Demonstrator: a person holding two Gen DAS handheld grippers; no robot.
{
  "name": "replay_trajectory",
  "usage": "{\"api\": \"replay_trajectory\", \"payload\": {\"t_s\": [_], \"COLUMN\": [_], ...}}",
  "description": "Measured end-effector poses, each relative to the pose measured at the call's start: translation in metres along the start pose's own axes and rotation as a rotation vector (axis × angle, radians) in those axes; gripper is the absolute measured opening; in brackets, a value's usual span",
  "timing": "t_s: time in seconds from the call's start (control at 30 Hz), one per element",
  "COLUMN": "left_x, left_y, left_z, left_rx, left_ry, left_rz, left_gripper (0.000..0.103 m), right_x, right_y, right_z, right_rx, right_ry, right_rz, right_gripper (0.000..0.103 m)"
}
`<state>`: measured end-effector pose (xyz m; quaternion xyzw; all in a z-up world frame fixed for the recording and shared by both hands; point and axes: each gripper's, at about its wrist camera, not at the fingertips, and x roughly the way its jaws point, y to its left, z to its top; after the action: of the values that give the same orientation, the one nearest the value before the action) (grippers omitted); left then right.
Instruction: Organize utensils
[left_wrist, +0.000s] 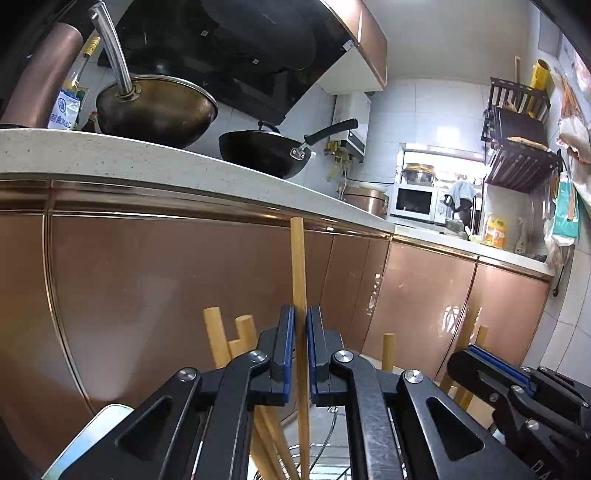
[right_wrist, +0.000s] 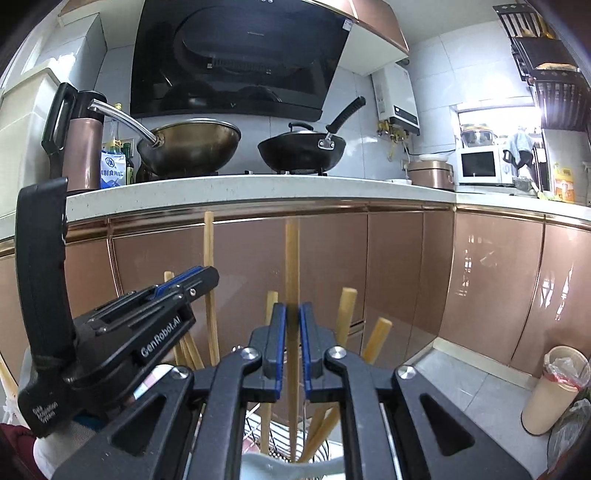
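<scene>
Left gripper (left_wrist: 301, 321) and right gripper (right_wrist: 291, 317) each clamp an upright wooden chopstick (left_wrist: 298, 266)

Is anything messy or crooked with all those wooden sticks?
A little. The loose chopsticks down in the wire holder lean every which way instead of standing neatly together. The left tool pinches one chopstick upright, and the right tool pinches another. Nothing looks spilled or broken.
</scene>
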<state>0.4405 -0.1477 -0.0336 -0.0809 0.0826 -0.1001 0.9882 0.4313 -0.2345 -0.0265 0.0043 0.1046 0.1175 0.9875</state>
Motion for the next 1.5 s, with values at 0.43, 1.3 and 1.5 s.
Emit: {"api": "replay_trajectory", "payload": {"t_s": [0.43, 1.3, 1.5], "left_x": [-0.046, -0.248, -0.289], "left_y": [0.010, 0.031, 0.030], "left_z": [0.001, -0.019, -0.027], "left_rx": [0.024, 0.160, 0.210], "left_ry": [0.070, 0.191, 0.193], "left_rz": [-0.022, 0.091, 0.145], "left_gripper": [0.034, 0.097, 0.101], "right_x": [-0.029, -0.183, -0.218], "right_y": [0.007, 0.107, 0.114], "right_z": [-0.014, -0.062, -0.069], "right_rx": [0.035, 0.084, 0.115], "right_ry": [0.094, 0.242, 0.236], "right_rz": [-0.026, -0.176, -0.202], "right_gripper": [0.008, 0.060, 0.067]}}
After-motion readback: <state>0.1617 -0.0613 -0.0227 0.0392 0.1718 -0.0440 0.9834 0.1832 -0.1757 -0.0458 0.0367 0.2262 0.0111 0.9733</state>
